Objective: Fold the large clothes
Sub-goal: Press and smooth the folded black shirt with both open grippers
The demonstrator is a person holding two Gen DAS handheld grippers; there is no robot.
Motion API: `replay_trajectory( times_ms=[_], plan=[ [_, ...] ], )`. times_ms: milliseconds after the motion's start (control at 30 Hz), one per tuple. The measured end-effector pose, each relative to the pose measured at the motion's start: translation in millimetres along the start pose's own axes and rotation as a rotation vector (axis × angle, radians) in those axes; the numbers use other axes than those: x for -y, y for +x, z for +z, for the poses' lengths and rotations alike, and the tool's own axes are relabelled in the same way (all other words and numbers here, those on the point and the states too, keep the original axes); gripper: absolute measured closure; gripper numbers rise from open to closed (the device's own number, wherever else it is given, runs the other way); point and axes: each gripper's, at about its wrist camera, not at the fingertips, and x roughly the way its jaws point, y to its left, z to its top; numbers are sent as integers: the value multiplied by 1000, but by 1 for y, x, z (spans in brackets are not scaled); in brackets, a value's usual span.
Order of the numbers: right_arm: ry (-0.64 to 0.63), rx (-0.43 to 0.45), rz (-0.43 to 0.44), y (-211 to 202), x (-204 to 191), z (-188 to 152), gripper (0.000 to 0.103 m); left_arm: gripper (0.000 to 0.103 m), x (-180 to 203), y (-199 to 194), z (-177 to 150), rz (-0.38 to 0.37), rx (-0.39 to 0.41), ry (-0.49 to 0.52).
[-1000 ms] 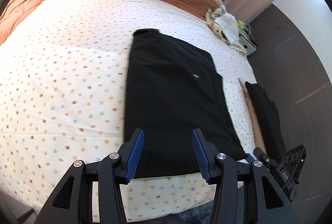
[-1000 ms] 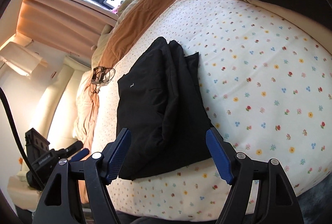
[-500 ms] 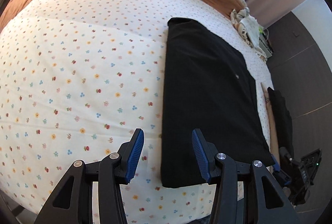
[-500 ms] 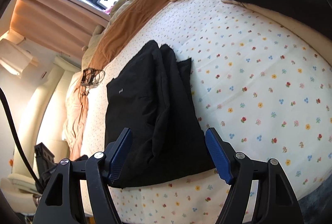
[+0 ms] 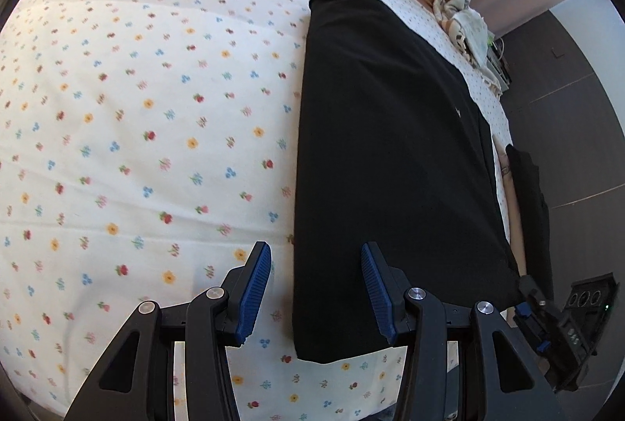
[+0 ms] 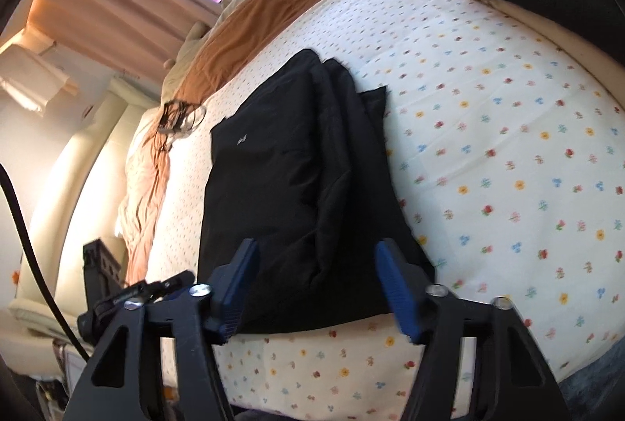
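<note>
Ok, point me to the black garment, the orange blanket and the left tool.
black garment (image 5: 390,155), left wrist view, middle of the folded panel.
orange blanket (image 6: 265,18), right wrist view, its broad band.
left tool (image 5: 316,294), left wrist view, midway between the fingertips.

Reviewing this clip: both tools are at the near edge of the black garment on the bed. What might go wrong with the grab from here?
1. The left tool straddles only the near left corner of the black garment, with one pad over the floral sheet; it may pinch sheet too.
2. The right tool has just been closing but is not yet pressing cloth; the bunched layers there may be caught only partly.
</note>
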Motion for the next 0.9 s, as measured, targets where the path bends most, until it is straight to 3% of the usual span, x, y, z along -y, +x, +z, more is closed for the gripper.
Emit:
replay_trajectory(
  times_ms=[33, 133, 333, 433, 667, 767, 833, 900],
  plan=[
    [-10, 15, 6, -2, -1, -2, 91, 53, 2, 2, -1, -9, -5, 1],
    [-26, 79, 24, -15, 2, -6, 94, 53, 10, 3, -4, -23, -12, 17],
    [82, 73, 30, -13, 46, -18, 95, 54, 21, 6, -5, -10, -5, 48],
    [134, 52, 32, -3, 63, -26, 96, 62, 24, 14, -7, 1, -12, 63],
    [165, -6, -93, 13, 67, -31, 96, 62, 35, 19, -10, 47, -26, 118],
    [153, -1, -98, 6, 60, -14, 76, 62, 32, 17, -3, 47, -24, 108],
    [141, 23, -112, 2, 59, -1, 44, 62, 33, 17, 6, 48, -5, 106],
    [142, 51, -99, -3, 60, 16, 40, 62, 32, 18, 14, 45, 1, 96]
  ],
)
